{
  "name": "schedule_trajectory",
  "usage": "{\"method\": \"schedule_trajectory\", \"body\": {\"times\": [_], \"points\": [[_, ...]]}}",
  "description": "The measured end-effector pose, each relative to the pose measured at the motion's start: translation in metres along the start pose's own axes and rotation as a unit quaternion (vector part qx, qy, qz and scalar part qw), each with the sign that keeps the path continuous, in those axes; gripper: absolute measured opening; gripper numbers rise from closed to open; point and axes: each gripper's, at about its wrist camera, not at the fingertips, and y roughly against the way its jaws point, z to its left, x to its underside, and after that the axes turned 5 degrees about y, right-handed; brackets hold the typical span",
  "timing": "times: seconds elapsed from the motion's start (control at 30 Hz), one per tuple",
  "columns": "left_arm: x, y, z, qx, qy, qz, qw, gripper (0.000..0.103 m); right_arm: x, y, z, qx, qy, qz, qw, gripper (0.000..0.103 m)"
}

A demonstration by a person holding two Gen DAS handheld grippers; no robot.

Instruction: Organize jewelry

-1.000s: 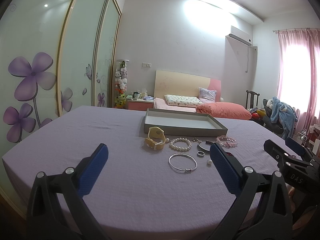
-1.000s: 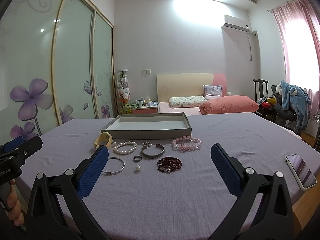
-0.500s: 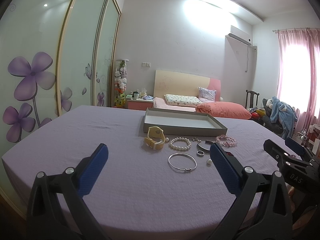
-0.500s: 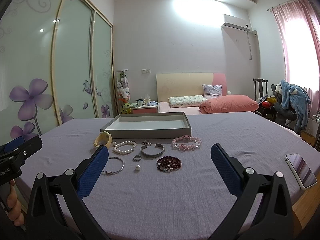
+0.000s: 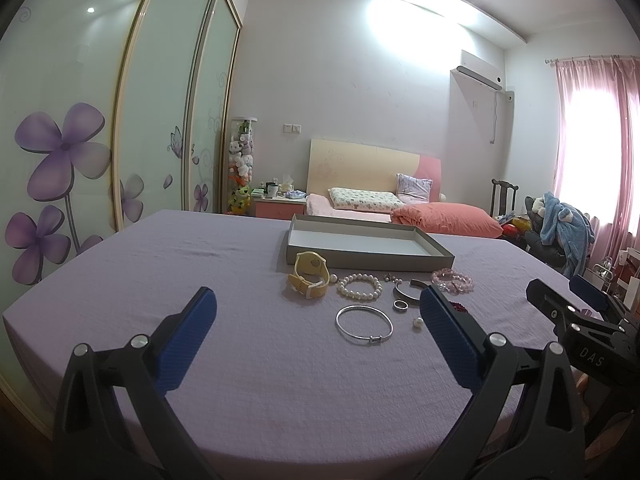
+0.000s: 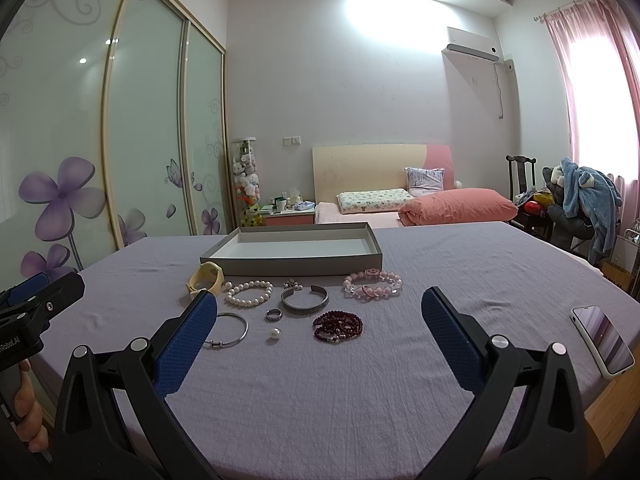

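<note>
An empty grey tray (image 5: pixel 436 255) (image 6: pixel 280 266) stands on the purple tablecloth. In front of it lie a yellow watch (image 5: pixel 309 276) (image 6: pixel 206 277), a pearl bracelet (image 5: pixel 359 287) (image 6: pixel 248 293), a silver bangle (image 5: pixel 363 324) (image 6: pixel 230 330), a ring (image 5: pixel 400 305) (image 6: pixel 274 313), a loose pearl (image 5: pixel 418 323) (image 6: pixel 275 333), a silver cuff (image 6: pixel 305 301), a pink bead bracelet (image 5: pixel 452 280) (image 6: pixel 372 284) and a dark red bead bracelet (image 6: pixel 338 326). My left gripper (image 5: pixel 318 318) and right gripper (image 6: pixel 320 318) are open and empty, held short of the jewelry.
A phone (image 6: pixel 603 340) lies near the table's right edge. The other gripper shows at each view's side: the right one (image 5: pixel 580 320), the left one (image 6: pixel 36 300). Behind the table are a bed, a wardrobe and a chair with clothes.
</note>
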Motion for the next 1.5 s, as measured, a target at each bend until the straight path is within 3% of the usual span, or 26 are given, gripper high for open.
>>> {"method": "schedule_trajectory", "body": {"times": [0.5, 0.8, 1.03, 1.23, 1.5], "points": [[0.008, -0.004, -0.003, -0.001, 0.001, 0.01, 0.9999, 0.099, 0.012, -0.009, -0.004, 0.004, -0.004, 0.012, 1.0, 0.101], [0.012, -0.044, -0.01, -0.001, -0.004, 0.056, 0.9984, 0.099, 0.015, -0.033, -0.013, 0.012, -0.015, 0.054, 0.998, 0.101], [0.006, -0.085, -0.017, -0.001, -0.009, 0.087, 0.9962, 0.099, 0.009, -0.067, -0.023, 0.019, -0.014, 0.106, 0.994, 0.101], [0.001, -0.125, -0.019, -0.007, -0.015, 0.144, 0.9894, 0.099, 0.009, -0.091, -0.026, 0.02, -0.014, 0.155, 0.988, 0.101], [0.009, -0.159, -0.019, -0.006, -0.024, 0.21, 0.9774, 0.099, 0.015, -0.131, -0.025, 0.01, 0.007, 0.252, 0.968, 0.101]]}}
